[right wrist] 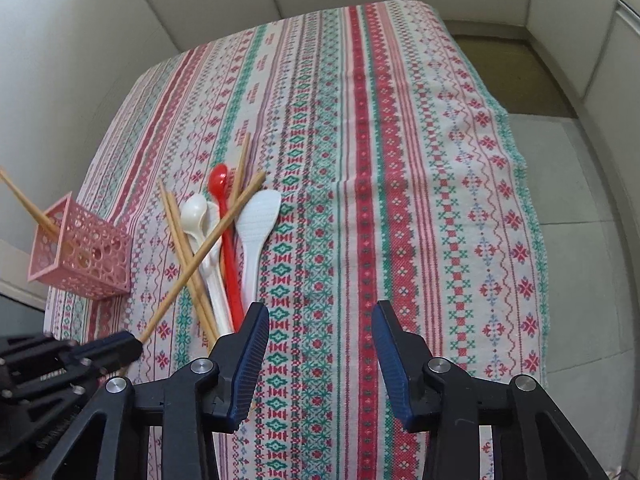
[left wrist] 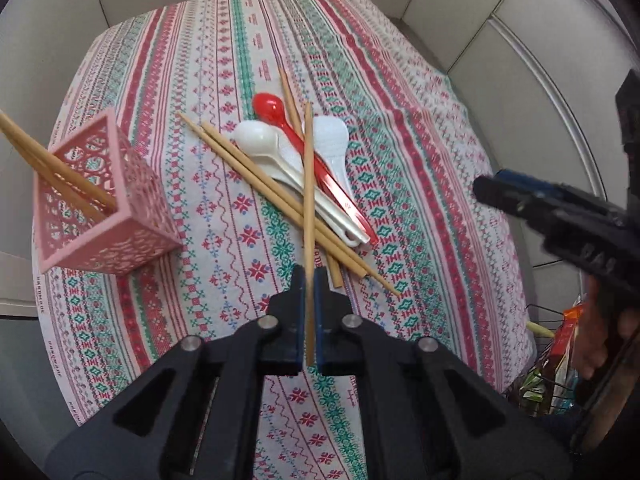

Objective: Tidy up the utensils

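Note:
My left gripper (left wrist: 308, 280) is shut on a wooden chopstick (left wrist: 308, 184) that points away over the utensil pile; it shows in the right wrist view too (right wrist: 208, 256). The pile holds more chopsticks (left wrist: 256, 176), a red spoon (left wrist: 276, 114), white spoons (left wrist: 256, 138) and a white rice paddle (left wrist: 332, 140). A pink perforated holder (left wrist: 96, 196) stands at the left with two chopsticks (left wrist: 36, 144) in it. My right gripper (right wrist: 320, 320) is open and empty, above the cloth right of the pile.
A striped patterned cloth (right wrist: 400, 160) covers the table. White panel walls surround it. A wire basket with packets (left wrist: 556, 364) sits below the table's right edge. The floor lies to the right (right wrist: 580, 240).

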